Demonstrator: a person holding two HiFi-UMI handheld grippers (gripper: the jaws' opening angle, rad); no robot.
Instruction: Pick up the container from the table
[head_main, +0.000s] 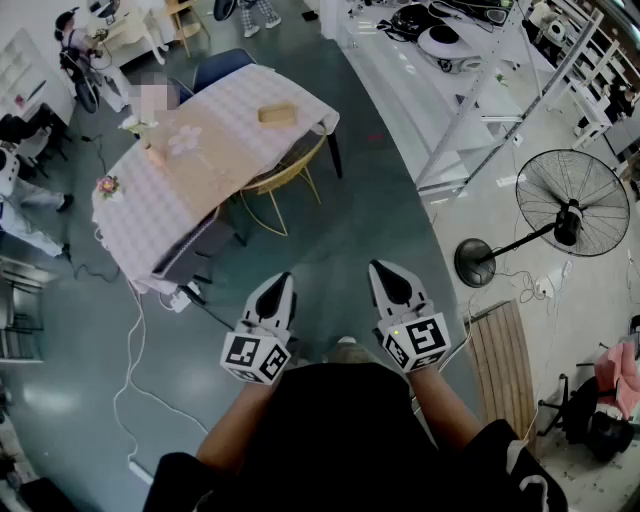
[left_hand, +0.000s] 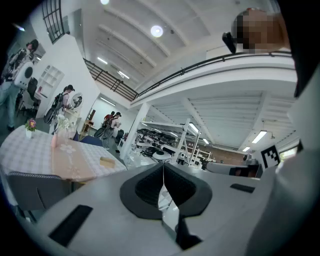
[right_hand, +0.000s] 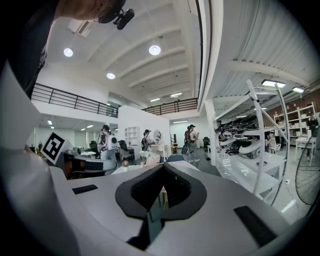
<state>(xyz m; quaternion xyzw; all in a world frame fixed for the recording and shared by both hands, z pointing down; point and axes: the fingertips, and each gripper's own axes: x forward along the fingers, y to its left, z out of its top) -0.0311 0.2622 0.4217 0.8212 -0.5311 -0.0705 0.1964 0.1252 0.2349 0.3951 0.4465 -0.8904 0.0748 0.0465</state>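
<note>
The container (head_main: 277, 114) is a flat tan box lying near the far right end of the checkered table (head_main: 140, 225), well ahead of both grippers. It also shows small in the left gripper view, the container (left_hand: 107, 161) resting on the table's pink runner. My left gripper (head_main: 284, 281) and right gripper (head_main: 383, 271) hang side by side over the grey floor, held close to the person's body. Both point toward the table with their jaws together and nothing between them. The left gripper (left_hand: 163, 166) and right gripper (right_hand: 163, 173) show the same in their own views.
A yellow chair (head_main: 283, 176) and a dark chair (head_main: 197, 249) stand at the table's near side, a blue chair (head_main: 222, 67) behind it. A vase (head_main: 152, 152) stands on the table. White shelving (head_main: 470, 95), a standing fan (head_main: 570, 205) and a wooden board (head_main: 502, 365) are at the right. Cables (head_main: 130, 370) cross the floor.
</note>
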